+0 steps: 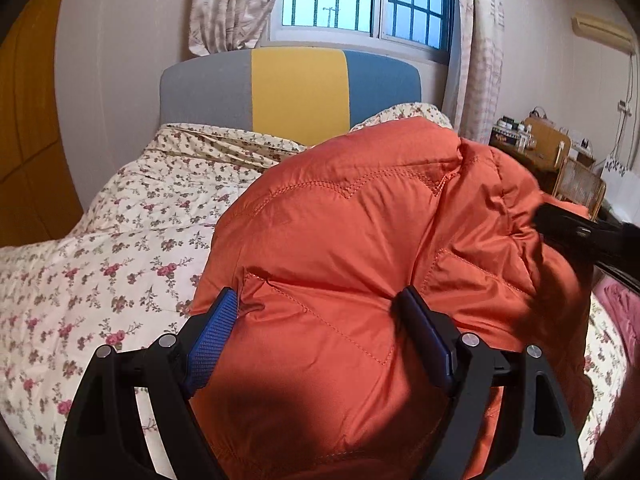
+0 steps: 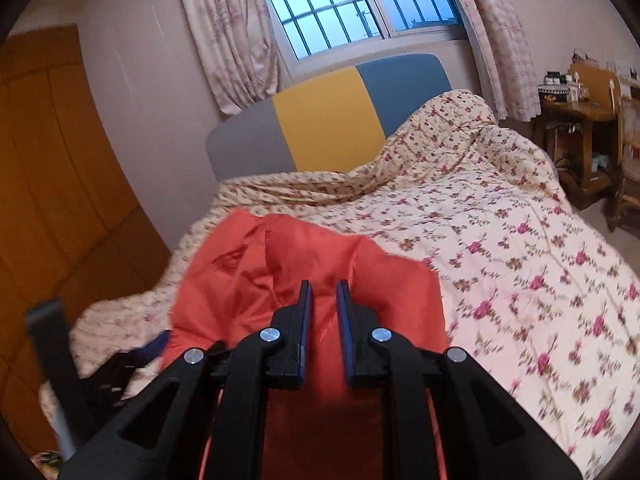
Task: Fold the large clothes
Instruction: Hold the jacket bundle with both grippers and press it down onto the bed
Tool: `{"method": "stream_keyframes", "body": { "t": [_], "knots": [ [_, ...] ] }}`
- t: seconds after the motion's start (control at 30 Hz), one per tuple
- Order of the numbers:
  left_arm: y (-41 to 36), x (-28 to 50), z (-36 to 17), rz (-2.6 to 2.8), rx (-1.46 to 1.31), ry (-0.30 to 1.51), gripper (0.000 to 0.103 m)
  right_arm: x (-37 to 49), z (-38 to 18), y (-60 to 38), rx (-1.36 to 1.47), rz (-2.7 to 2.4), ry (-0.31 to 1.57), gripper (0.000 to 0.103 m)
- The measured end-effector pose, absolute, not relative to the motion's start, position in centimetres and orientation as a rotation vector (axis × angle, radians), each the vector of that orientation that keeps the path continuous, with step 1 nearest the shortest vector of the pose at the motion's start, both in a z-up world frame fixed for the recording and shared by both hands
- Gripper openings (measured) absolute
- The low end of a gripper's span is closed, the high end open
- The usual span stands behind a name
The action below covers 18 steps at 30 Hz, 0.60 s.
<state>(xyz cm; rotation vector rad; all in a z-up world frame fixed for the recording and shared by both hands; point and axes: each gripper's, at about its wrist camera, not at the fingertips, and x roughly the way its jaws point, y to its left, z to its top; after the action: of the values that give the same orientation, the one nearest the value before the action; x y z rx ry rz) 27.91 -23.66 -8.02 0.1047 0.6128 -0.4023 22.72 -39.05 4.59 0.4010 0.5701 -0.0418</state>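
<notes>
A puffy orange quilted jacket [image 1: 360, 216] is held up over the bed. In the left wrist view it bulges between the blue pads of my left gripper [image 1: 319, 292], which stand wide and press into its padding on both sides. My right gripper [image 2: 324, 285] is nearly closed, with a thin fold of the orange jacket [image 2: 280, 264] pinched between its pads. The right gripper also shows as a dark blurred shape [image 1: 568, 232] at the jacket's right edge. The left gripper [image 2: 132, 356] shows blurred at the lower left of the right wrist view.
The bed has a cream floral cover [image 2: 520, 260] and a grey, yellow and blue headboard [image 1: 296, 88] under a barred window [image 1: 360, 0]. A wooden wardrobe [image 2: 52, 200] stands to the left. A wooden desk [image 2: 576, 120] and a chair stand to the right. A pink cloth [image 1: 620, 312] lies at the right.
</notes>
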Motion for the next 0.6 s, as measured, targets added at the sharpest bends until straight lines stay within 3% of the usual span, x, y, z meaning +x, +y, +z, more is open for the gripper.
{"method": "stream_keyframes", "body": {
  "t": [0.17, 0.33, 0.6],
  "knots": [
    [-25.0, 28.4, -8.6, -0.386, 0.157, 0.635, 0.083, 25.8, 0.7, -40.5, 0.37, -0.078, 0.674, 0.009],
    [-26.5, 29.2, -9.4, -0.41, 0.203, 0.663, 0.1, 27.2, -2.5, -41.3, 0.373, -0.081, 0.73, 0.009],
    [-27.9, 30.1, -10.9, -0.406, 0.219, 0.668, 0.1, 29.0, -6.7, -43.0, 0.442, -0.08, 0.802, 0.009]
  ]
}}
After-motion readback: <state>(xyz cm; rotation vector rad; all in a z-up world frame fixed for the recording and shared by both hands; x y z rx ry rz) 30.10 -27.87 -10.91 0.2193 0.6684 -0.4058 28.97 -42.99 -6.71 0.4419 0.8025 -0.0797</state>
